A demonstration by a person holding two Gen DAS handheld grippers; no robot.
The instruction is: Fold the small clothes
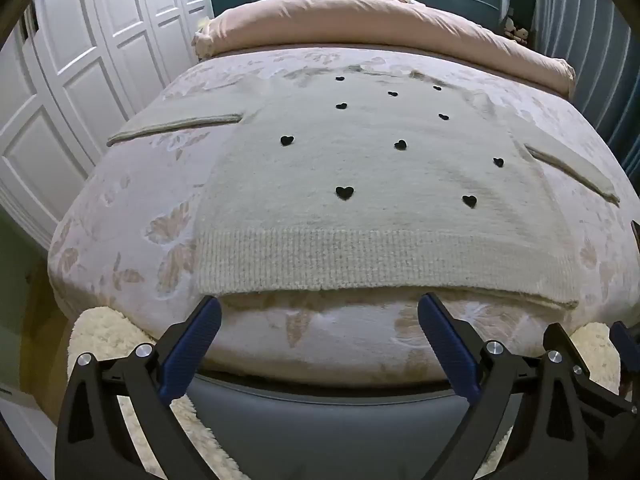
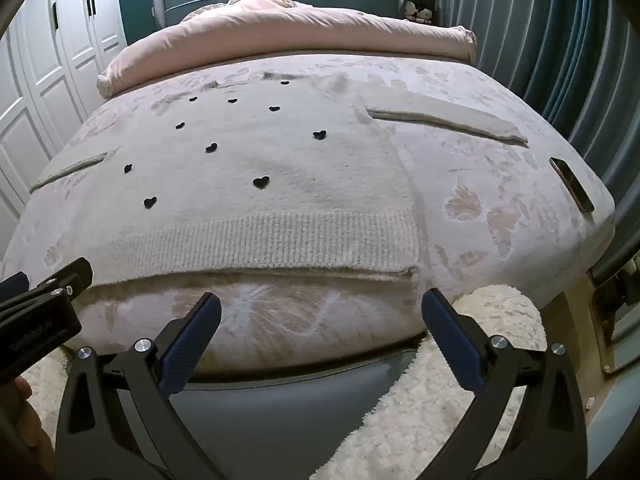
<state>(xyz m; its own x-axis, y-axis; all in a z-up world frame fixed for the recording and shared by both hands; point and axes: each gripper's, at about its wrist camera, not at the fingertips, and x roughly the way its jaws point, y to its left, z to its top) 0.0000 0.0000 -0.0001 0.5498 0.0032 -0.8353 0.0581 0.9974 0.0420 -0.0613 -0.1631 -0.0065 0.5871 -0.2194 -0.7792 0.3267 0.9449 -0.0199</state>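
Cream knit, dotted with black hearts: a small sweater lies flat on the bed, sleeves spread, its ribbed hem just ahead of the left gripper and ahead-left of the right gripper. Both hang with jaws wide apart, holding nothing. Folding appears not yet begun; the next move probably calls for pinching a hem corner or sleeve.

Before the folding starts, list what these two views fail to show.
- Sweater neckline: both views, far off and too small to read.
- Sweater underside: hidden against the bedspread.
- Dark flat object at the bed's right edge: right wrist view, too distorted to identify.
- Items beside the headboard: too small.
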